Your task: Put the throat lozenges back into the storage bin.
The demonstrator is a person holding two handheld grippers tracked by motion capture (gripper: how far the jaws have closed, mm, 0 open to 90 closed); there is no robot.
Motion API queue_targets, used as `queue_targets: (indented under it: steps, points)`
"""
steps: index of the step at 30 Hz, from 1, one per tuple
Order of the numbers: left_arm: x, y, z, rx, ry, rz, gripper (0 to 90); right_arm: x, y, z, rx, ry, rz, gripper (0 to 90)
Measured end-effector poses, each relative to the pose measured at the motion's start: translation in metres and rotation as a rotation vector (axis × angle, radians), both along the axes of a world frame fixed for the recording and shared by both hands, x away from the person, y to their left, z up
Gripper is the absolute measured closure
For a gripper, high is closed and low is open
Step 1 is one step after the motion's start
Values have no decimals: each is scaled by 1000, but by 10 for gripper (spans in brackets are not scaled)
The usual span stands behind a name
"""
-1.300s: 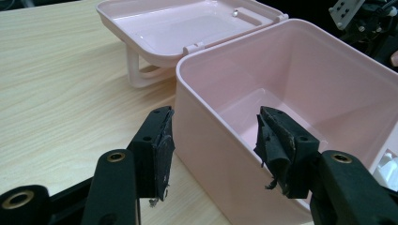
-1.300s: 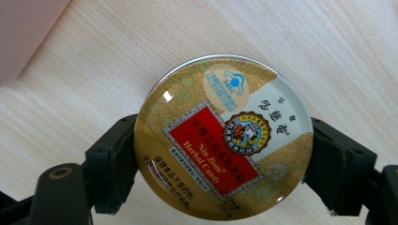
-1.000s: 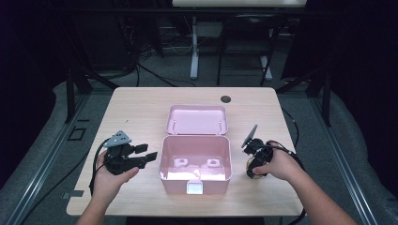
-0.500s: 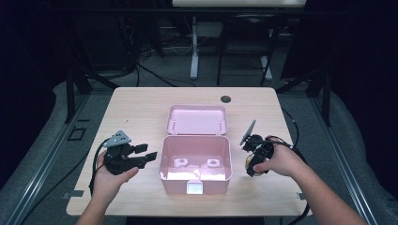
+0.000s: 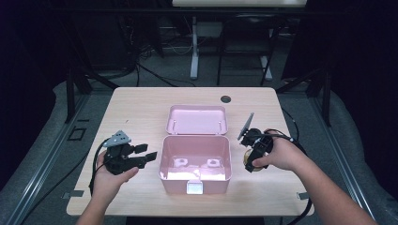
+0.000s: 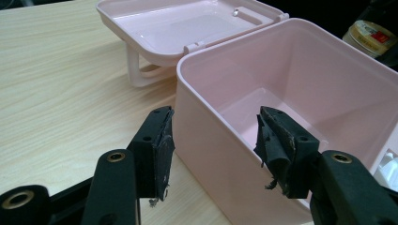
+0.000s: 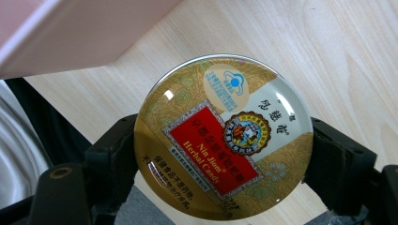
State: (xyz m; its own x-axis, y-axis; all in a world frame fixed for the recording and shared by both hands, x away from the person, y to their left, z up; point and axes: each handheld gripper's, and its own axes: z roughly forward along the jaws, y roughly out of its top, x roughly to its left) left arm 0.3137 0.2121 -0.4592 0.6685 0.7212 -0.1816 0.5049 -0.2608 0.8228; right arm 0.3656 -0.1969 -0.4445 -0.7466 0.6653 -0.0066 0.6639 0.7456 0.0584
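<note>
An open pink plastic box (image 5: 162,161) stands mid-table with its lid (image 5: 197,119) laid flat behind it. My left gripper (image 5: 149,152) is open just left of the box. In the left gripper view its jaws (image 6: 216,129) straddle the box's near wall (image 6: 220,168) without touching it. My right gripper (image 5: 250,161) hovers right of the box, shut on a round gold-and-red candy tin (image 5: 246,157). The right gripper view has the tin (image 7: 223,138) face-on between both jaws, above the table, with a corner of the box (image 7: 70,28) at upper left.
Two small white fittings (image 5: 180,162) sit on the box floor, and a white latch (image 5: 194,188) hangs on its front. A dark round grommet (image 5: 225,99) marks the table's far side. Bare wood (image 5: 136,112) lies left and right of the box. Cables trail off both table sides.
My right gripper has shifted slightly left with the tin, closer to the box. The left gripper has stayed where it was, still open.
</note>
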Motion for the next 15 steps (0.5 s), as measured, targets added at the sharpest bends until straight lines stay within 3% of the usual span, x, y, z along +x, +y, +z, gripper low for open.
queue_targets:
  steps: [15]
  points:
    - [0,0,0,10,9,-5,460,2,13,21,1,2,77,199]
